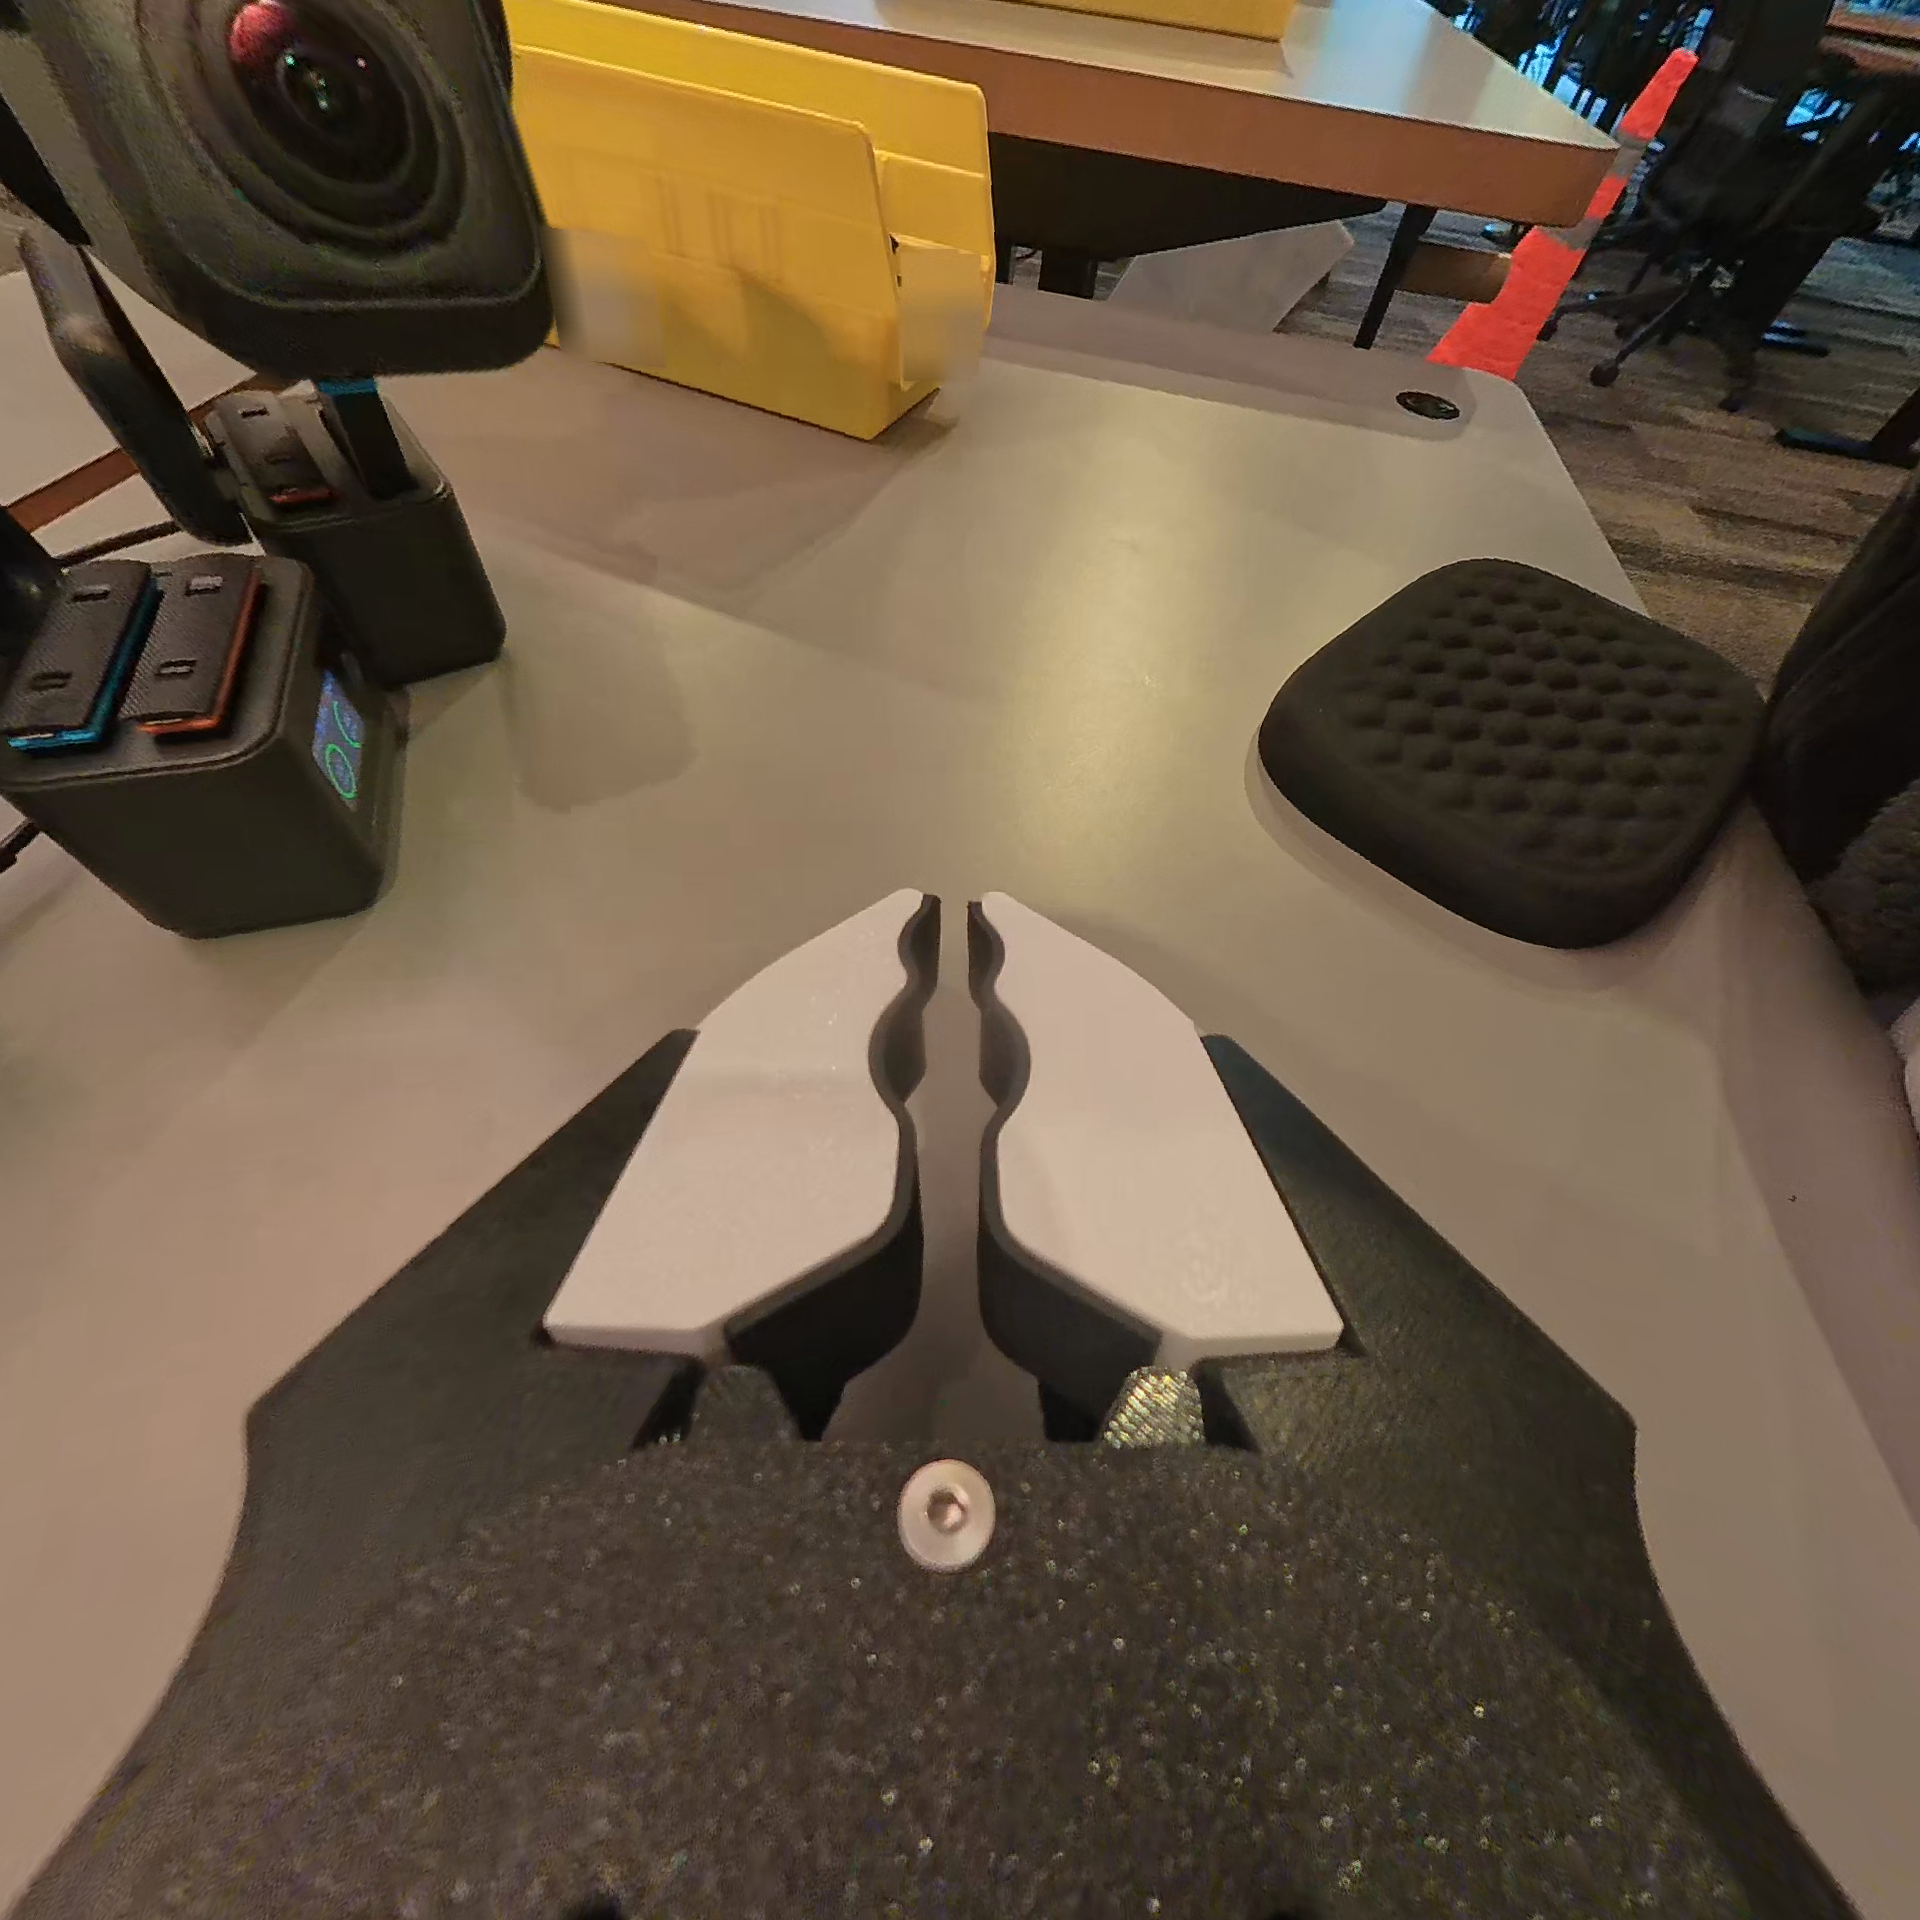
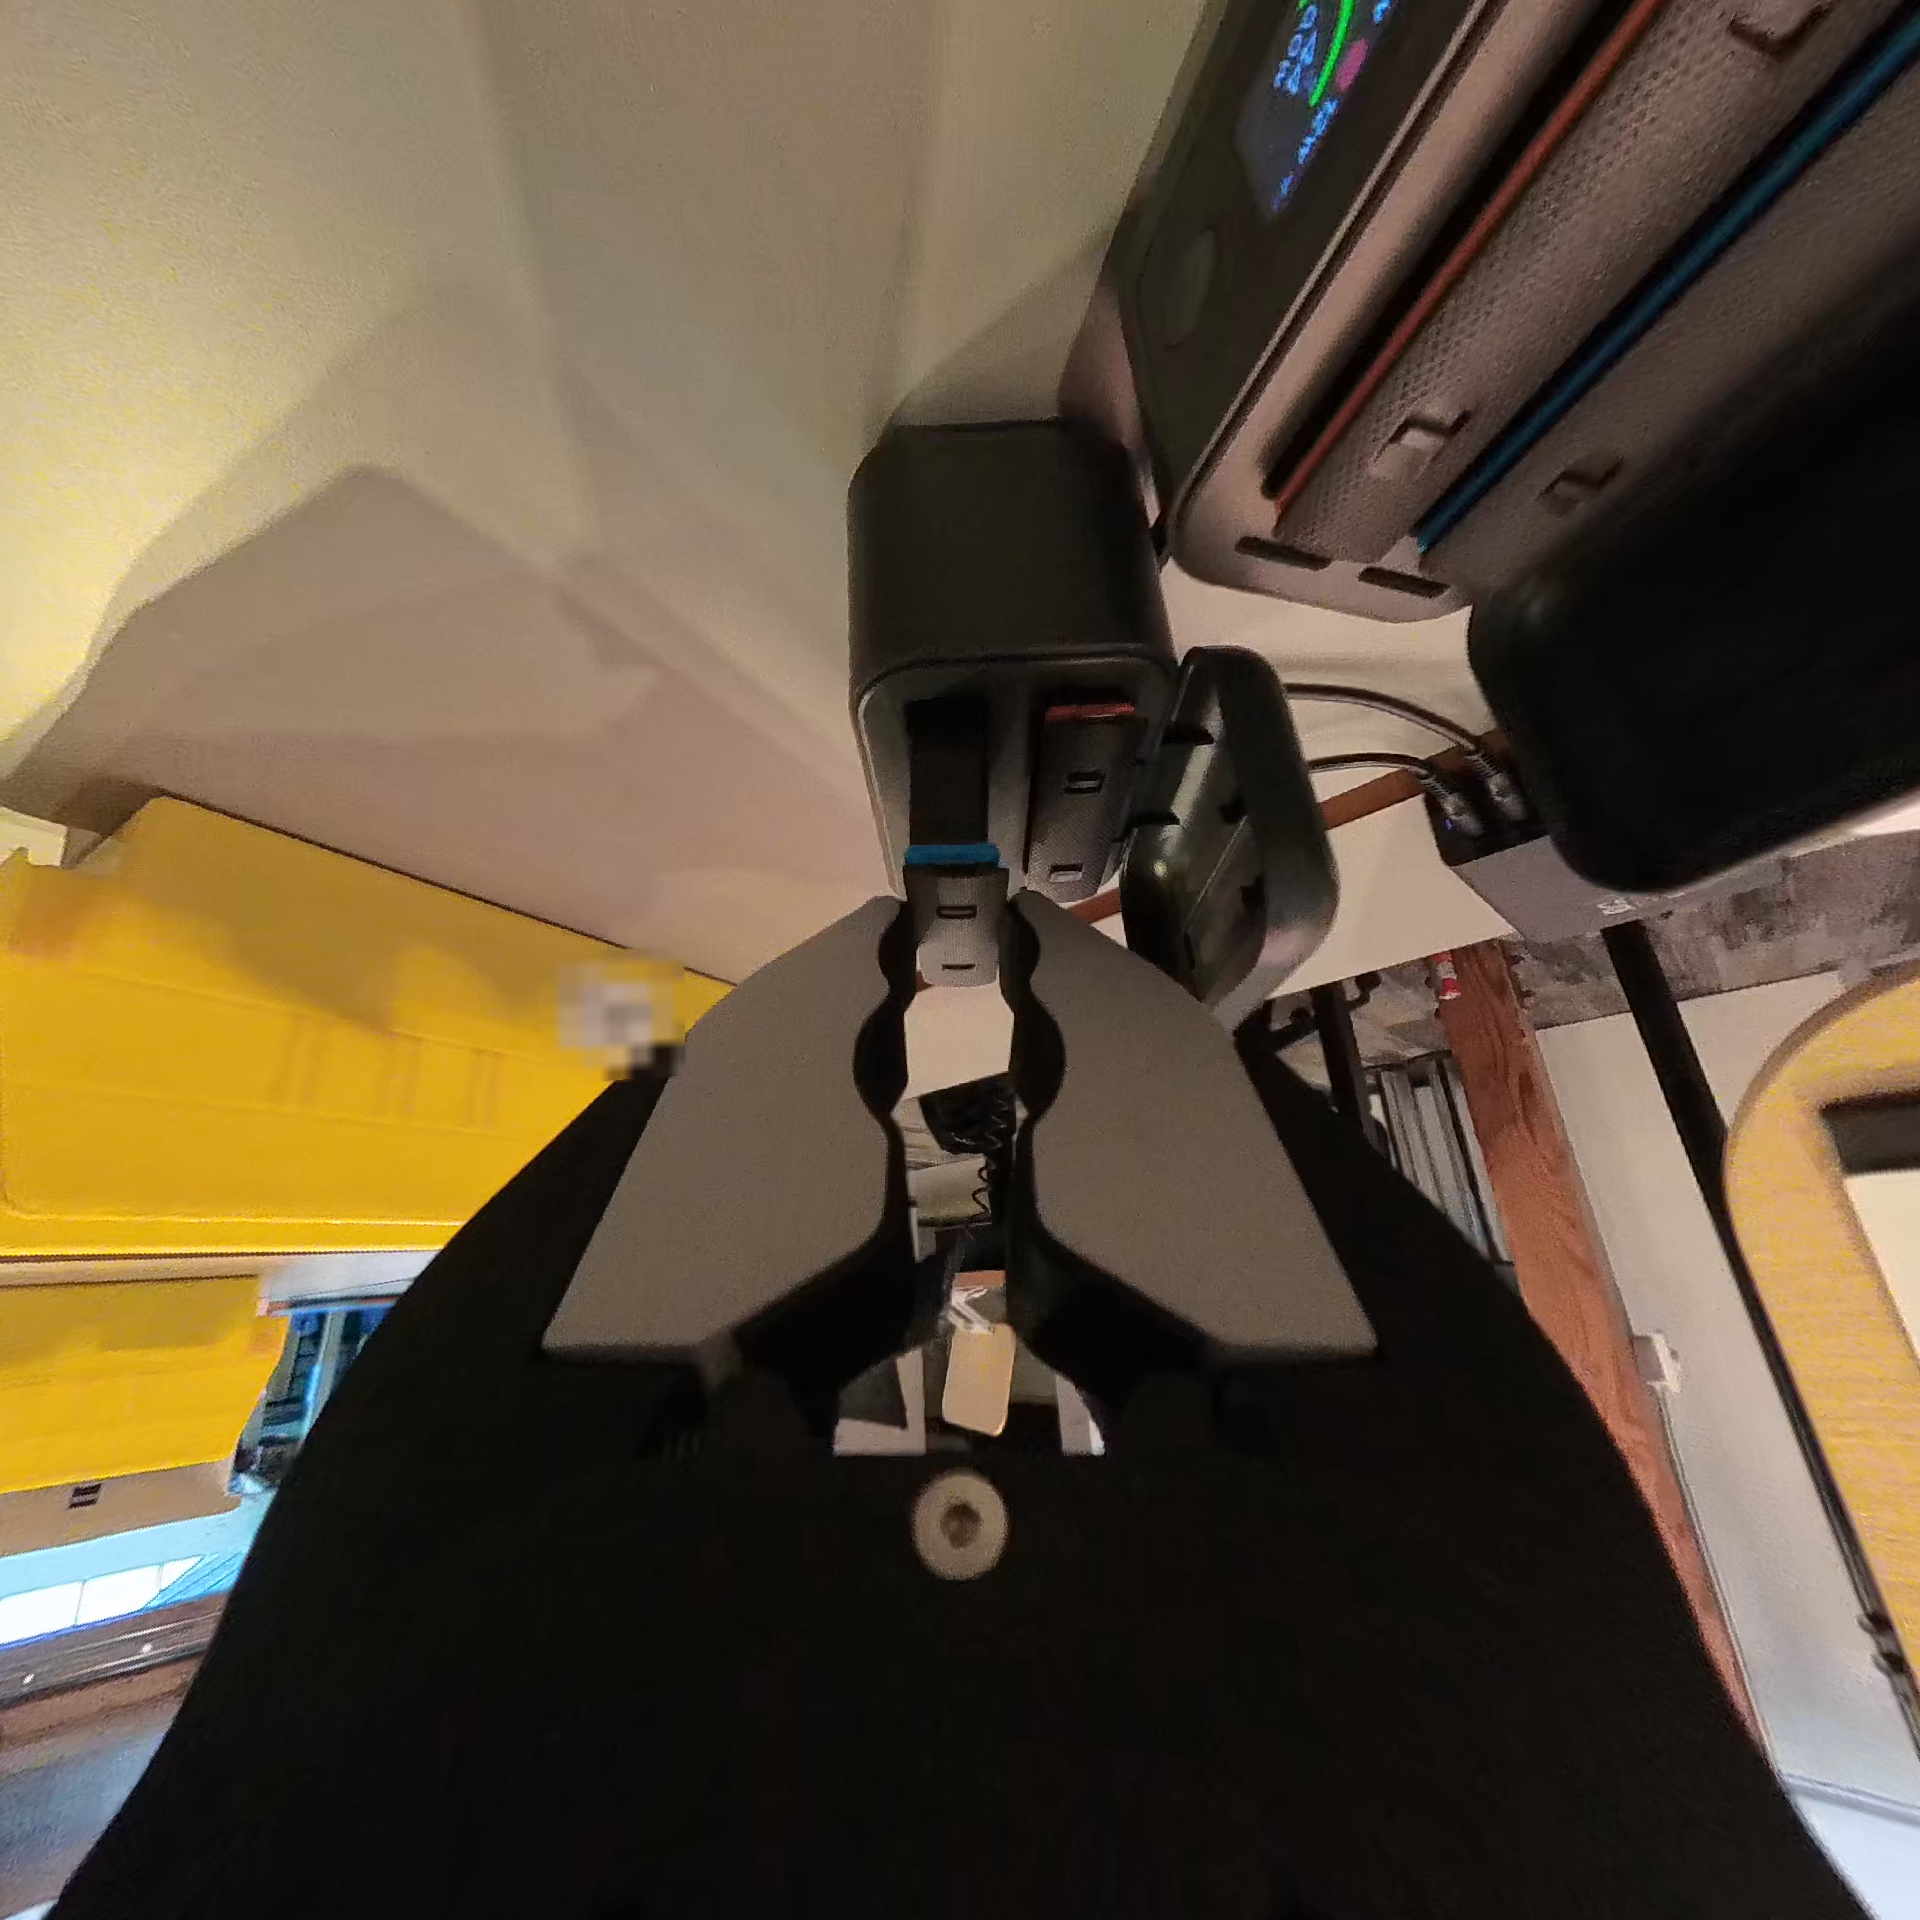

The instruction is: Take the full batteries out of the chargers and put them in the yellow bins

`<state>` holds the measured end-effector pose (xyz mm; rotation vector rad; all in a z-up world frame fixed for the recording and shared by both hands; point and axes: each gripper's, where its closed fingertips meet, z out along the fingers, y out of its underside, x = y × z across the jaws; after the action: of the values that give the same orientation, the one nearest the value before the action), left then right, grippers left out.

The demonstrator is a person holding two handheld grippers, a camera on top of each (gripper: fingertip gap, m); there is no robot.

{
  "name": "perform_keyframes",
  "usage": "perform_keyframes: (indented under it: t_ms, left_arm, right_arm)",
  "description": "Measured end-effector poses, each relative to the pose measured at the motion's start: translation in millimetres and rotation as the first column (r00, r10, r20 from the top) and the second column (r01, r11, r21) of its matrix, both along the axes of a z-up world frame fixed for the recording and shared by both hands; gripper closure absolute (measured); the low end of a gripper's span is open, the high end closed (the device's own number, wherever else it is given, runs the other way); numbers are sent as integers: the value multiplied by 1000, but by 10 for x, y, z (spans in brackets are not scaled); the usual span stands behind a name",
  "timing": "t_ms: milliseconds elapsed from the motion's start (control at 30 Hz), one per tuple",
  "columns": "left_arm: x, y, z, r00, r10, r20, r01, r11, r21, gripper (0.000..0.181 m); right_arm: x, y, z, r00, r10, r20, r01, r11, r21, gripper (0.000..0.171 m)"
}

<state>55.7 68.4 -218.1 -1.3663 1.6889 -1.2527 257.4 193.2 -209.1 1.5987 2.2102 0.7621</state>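
In the right wrist view, which looks upside down, my right gripper is shut on a blue-trimmed battery, partly drawn out of a small black charger. A red-trimmed battery sits in the slot beside it. In the left wrist view the same charger stands at the far left under the right gripper's camera. A nearer charger holds a blue-trimmed battery and a red-trimmed battery. The yellow bin stands behind. My left gripper is shut, empty, over the bare table.
A black honeycomb foam pad lies at the table's right edge, with a dark bag past it. The grey table ends at the far right corner. An orange cone and office chairs stand beyond. The charger's lid hangs open. My right fingertips sit around 25 centimeters from my left ones.
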Motion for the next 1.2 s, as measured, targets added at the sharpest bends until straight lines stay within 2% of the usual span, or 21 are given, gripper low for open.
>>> perform_keyframes:
  t_ms: [133, 467, 567, 733, 967, 1100, 1200]
  left_arm:
    - [-3, -5, -1, 1000, -3, -1, 3, 1000, 0, 177]
    - [-9, -18, -10, 1000, -9, -6, 9, 1000, 6, 177]
    - [-13, -30, -15, 1000, -14, -7, 15, 1000, 13, 177]
    - [-18, -38, -21, 1000, -19, -10, 19, 1000, 17, 177]
    - [-27, -47, -26, 1000, -27, -13, 27, 999, 17, 177]
    - [-32, -57, -30, 999, -33, -16, 33, 999, 18, 177]
    - [-33, -63, -34, 999, -34, -19, 35, 999, 22, 177]
  right_arm:
    - [3, -11, 8, 1000, -10, 13, 10, 1000, 1, 156]
    - [7, -10, 57, 984, -14, 178, 12, 1000, 15, 156]
    - [-13, -11, 18, 985, -15, 172, 15, 1000, 2, 156]
    - [-35, -8, -76, 996, -26, 85, 27, 999, -17, 156]
    - [-76, -58, -59, 985, -147, -92, 147, 989, -4, 151]
    - [-126, -75, 39, 923, -268, -277, 275, 961, -15, 148]
    - [-169, -66, 73, 836, -343, -429, 367, 930, -30, 150]
